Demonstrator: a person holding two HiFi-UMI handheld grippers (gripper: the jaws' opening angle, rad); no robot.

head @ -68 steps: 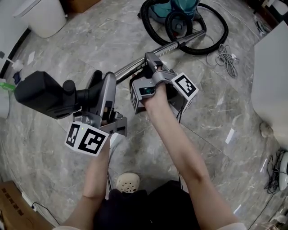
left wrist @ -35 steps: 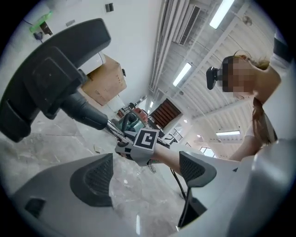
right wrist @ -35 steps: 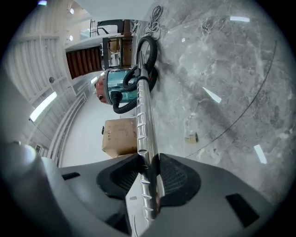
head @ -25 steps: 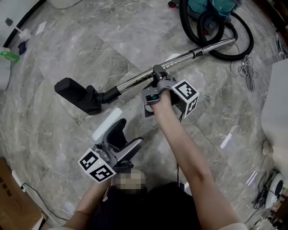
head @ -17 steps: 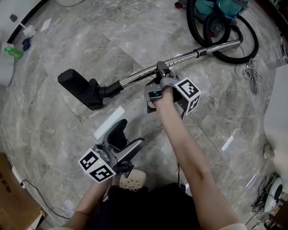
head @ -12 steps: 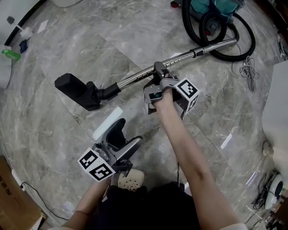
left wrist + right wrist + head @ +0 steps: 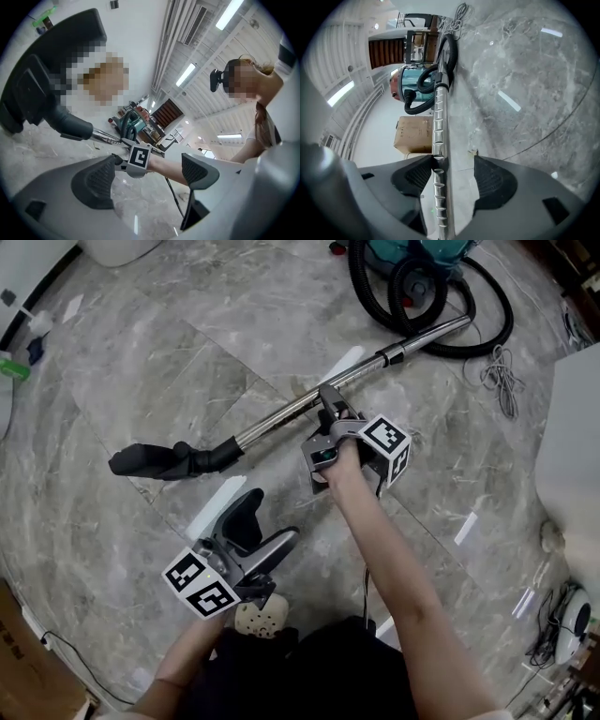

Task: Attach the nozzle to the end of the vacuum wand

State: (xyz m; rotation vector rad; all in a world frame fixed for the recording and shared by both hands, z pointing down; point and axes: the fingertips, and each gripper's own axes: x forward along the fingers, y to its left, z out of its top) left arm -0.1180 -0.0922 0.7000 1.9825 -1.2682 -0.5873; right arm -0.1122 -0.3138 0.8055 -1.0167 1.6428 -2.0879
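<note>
A chrome vacuum wand [image 7: 291,412] lies slanting across the marble floor, with the black floor nozzle [image 7: 155,461] joined to its lower-left end. My right gripper [image 7: 328,409] straddles the wand mid-length. Its jaws are opening: in the right gripper view the wand [image 7: 439,122] runs between the pads, against one pad and apart from the other. My left gripper [image 7: 258,521] hovers open near the person's feet with nothing between its fingers. Its own view shows the nozzle [image 7: 51,79] ahead at upper left.
The teal vacuum body [image 7: 412,254] and its looped black hose [image 7: 487,315] are at the top, with a coiled cable [image 7: 497,367] beside them. A white strip [image 7: 216,507] lies on the floor between nozzle and left gripper. White furniture [image 7: 572,427] stands at right.
The wand and nozzle have swung toward the lower left, and the nozzle head has rolled so it shows thinner. The right gripper stayed over the wand. The left gripper barely shifted.
</note>
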